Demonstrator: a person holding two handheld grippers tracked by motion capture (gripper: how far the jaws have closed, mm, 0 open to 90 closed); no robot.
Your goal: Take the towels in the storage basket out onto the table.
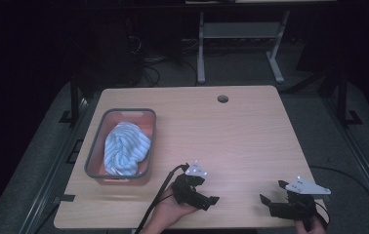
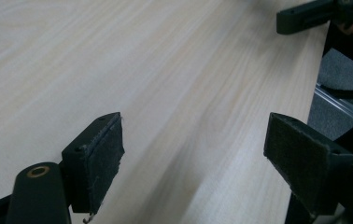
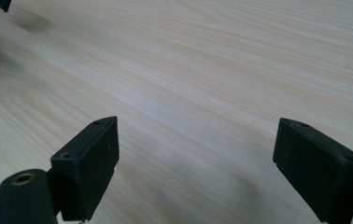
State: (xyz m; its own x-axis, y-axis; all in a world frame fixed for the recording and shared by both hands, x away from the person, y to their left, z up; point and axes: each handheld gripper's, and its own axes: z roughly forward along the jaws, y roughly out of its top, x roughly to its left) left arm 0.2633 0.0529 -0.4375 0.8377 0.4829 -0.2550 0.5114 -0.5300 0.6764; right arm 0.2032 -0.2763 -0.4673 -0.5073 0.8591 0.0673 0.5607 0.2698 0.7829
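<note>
A pale wooden bench (image 1: 241,131) seen from above, in a dim room. On its left side sits a grey-rimmed rectangular plastic bin with a pinkish inside (image 1: 94,148), its long side running away from the viewer. Bunched loosely inside it is a blue-and-white striped cloth (image 1: 125,147) — probably gathered there to be kept together, and it looks like the item being handled.

Just right of the bin, near the front edge, the left gripper (image 1: 211,201) rests low over the bench, cradled in an upturned hand (image 1: 173,214). It points right, away from the bin; its cable trails back off the front edge. Its 2 jaws stand wide apart, holding nothing, with bare wood between them in the left gripper view.

Further right, near the front right corner, the right gripper (image 1: 273,192) points left toward the other one, held from behind by a hand at the bench edge. Its jaws are also spread and empty — both apparently at rest.
</note>
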